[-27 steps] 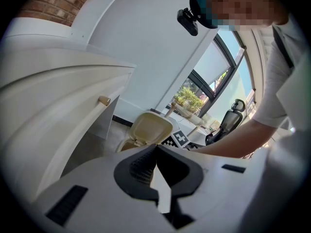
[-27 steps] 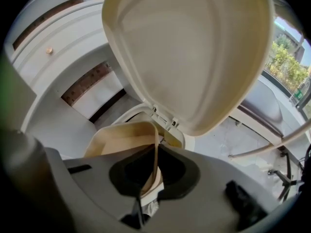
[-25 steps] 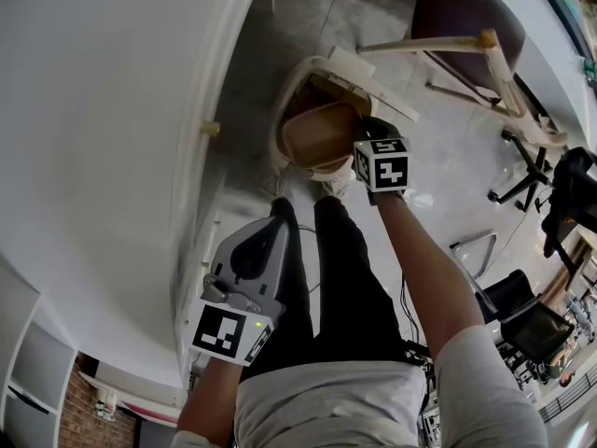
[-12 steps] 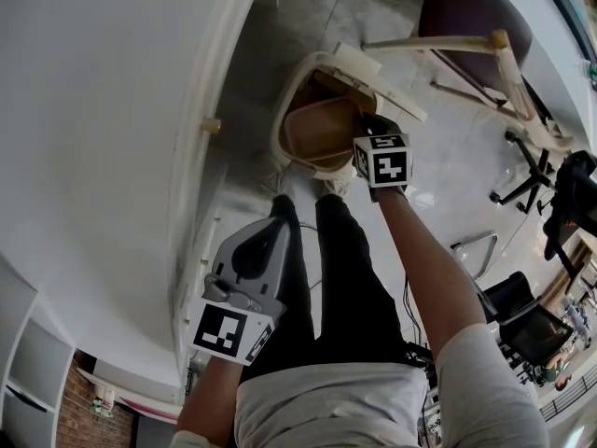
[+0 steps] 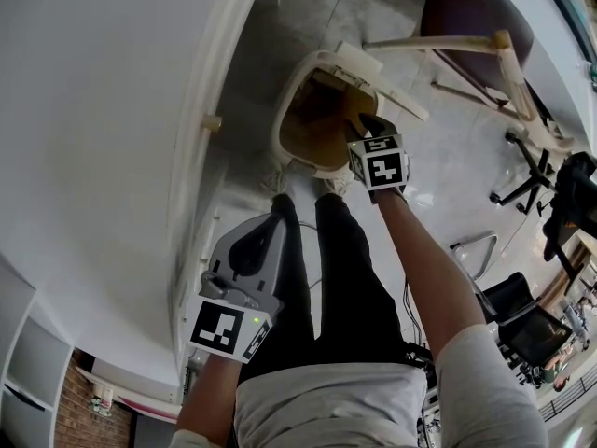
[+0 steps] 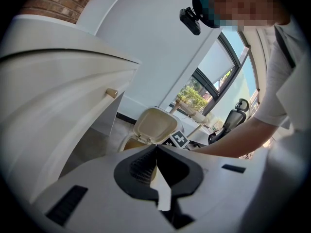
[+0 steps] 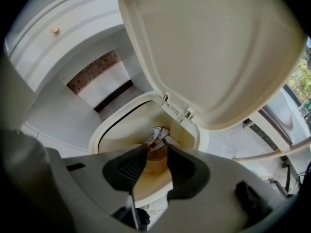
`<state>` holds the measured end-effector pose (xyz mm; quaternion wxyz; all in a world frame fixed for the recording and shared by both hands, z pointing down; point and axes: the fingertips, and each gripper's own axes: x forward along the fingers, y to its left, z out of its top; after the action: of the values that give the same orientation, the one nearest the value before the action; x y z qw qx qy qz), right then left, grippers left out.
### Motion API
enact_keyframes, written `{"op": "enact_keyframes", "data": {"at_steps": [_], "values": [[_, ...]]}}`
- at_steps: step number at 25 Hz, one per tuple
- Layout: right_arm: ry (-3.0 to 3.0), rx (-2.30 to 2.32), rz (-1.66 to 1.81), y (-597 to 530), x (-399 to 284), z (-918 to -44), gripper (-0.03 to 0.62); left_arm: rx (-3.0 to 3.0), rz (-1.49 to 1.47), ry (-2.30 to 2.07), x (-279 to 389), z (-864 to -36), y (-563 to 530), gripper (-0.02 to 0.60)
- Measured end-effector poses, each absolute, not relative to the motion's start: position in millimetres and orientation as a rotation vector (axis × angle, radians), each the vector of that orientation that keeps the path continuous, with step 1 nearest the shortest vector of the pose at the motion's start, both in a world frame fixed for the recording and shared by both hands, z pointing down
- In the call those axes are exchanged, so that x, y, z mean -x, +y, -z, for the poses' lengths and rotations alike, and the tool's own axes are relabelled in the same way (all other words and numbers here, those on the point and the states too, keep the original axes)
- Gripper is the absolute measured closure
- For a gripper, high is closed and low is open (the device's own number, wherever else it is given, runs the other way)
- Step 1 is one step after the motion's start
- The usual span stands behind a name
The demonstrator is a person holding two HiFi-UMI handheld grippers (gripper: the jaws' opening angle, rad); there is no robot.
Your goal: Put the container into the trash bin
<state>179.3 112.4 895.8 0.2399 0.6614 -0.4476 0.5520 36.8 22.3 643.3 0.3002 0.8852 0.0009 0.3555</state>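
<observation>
The right gripper (image 7: 156,148) is opening round the container (image 7: 154,165) above the trash bin (image 7: 104,130) — left gripper (image 6: 156,147) shut, empty — so it may snag the rim.

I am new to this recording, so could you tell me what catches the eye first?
A cream trash bin, lid raised, fills the right gripper view. The right gripper hangs over its mouth, jaws opening, nothing gripped. The left gripper is shut and empty by the white cabinet.
</observation>
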Motion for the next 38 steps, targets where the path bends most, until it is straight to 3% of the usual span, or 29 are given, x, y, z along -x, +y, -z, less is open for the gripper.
{"op": "enact_keyframes", "data": {"at_steps": [20,30,38], "values": [[-1.303,-1.813,-1.518,108,-172,-852,0.467,-2.411,-0.896,0.006,-46,-613,20,0.565],[-1.397,-1.81,-1.443,112,-173,-789,0.549,-2.466,-0.877,-0.011,-53,-572,22,0.565],[-1.496,-1.879,-1.379,114,-175,-709,0.562,-2.495,-0.87,-0.039,-48,-531,28,0.565]]}}
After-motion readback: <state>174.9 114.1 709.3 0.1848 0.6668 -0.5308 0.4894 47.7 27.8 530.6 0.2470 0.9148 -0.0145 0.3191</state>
